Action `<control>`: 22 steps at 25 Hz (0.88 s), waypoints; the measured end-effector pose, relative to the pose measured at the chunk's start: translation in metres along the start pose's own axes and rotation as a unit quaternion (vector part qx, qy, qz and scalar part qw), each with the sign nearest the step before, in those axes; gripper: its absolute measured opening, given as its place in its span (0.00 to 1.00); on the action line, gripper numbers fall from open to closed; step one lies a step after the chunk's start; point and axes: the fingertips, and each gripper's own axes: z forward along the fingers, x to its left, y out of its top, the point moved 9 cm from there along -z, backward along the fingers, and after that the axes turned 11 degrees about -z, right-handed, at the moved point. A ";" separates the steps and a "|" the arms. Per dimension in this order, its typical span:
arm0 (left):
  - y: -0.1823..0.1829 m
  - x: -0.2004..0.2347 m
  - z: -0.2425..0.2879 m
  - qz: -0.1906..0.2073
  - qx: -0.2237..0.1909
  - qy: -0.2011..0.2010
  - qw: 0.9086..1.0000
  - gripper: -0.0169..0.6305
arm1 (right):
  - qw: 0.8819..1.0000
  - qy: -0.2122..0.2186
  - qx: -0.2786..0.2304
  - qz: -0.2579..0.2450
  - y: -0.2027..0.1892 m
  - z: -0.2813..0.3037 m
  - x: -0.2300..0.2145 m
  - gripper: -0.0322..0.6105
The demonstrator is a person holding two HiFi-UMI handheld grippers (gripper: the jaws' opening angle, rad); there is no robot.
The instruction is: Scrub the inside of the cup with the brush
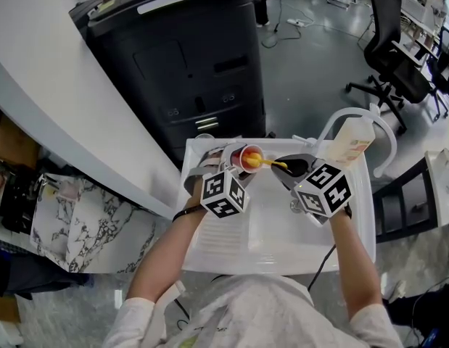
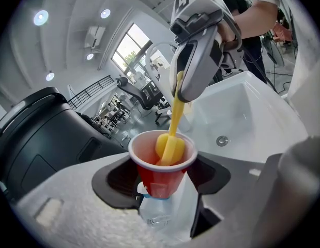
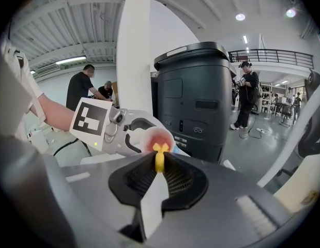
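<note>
Looking down from the head view: holding the red cup [image 1: 251, 156] tilted over the white sink [image 1: 209, 256], with the yellow brush [image 1: 268, 163] poked into its mouth. Left gripper view: pinching the cup's lower wall between the left fingers [image 2: 123, 177]. Right gripper view: clamping the brush handle between the right fingers [image 3: 134, 180]. Risking a crushed or twisted-loose cup by scrubbing sideways too hard
</note>
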 end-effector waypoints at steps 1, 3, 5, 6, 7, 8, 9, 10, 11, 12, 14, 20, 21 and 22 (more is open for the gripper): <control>0.000 0.000 0.000 0.000 0.001 0.000 1.000 0.48 | 1.000 0.001 0.000 0.002 -0.001 0.000 0.001 0.11; -0.001 0.000 0.000 0.000 0.002 0.000 1.000 0.48 | 1.000 0.003 -0.001 0.003 -0.001 0.001 0.003 0.11; -0.002 0.000 0.001 -0.003 0.004 -0.001 1.000 0.48 | 1.000 0.006 0.000 0.002 -0.001 0.002 0.005 0.11; -0.003 0.000 0.001 -0.005 0.005 -0.002 1.000 0.48 | 1.000 0.008 0.001 0.001 -0.002 0.002 0.006 0.11; -0.004 0.000 0.002 -0.006 0.005 -0.002 1.000 0.48 | 1.000 0.009 0.001 0.000 -0.002 0.002 0.007 0.11; -0.004 0.000 0.002 -0.008 0.006 -0.003 1.000 0.48 | 1.000 0.011 0.002 -0.001 -0.002 0.001 0.008 0.11; -0.005 0.000 0.002 -0.009 0.006 -0.003 1.000 0.48 | 1.000 0.012 0.002 -0.003 -0.001 0.001 0.008 0.11; -0.005 0.001 0.003 -0.009 0.007 -0.003 1.000 0.48 | 1.000 0.012 0.002 -0.005 0.000 0.001 0.009 0.11; -0.006 0.001 0.003 -0.010 0.008 -0.003 1.000 0.48 | 1.000 0.013 0.003 -0.008 0.001 0.001 0.009 0.11; -0.007 0.002 0.003 -0.010 0.009 -0.003 1.000 0.48 | 1.000 0.014 0.003 -0.011 0.002 0.002 0.010 0.11; -0.008 0.002 0.004 -0.011 0.012 -0.003 1.000 0.48 | 1.000 0.018 0.003 -0.015 0.004 0.002 0.011 0.11; -0.012 0.004 0.008 -0.022 0.022 -0.017 0.999 0.48 | 0.999 0.026 0.002 -0.022 0.011 0.004 0.016 0.11; -0.012 0.004 0.009 -0.023 0.024 -0.019 0.999 0.48 | 0.999 0.026 0.002 -0.024 0.012 0.004 0.016 0.11; -0.012 0.005 0.009 -0.023 0.026 -0.021 0.999 0.48 | 0.999 0.025 0.002 -0.026 0.013 0.004 0.016 0.11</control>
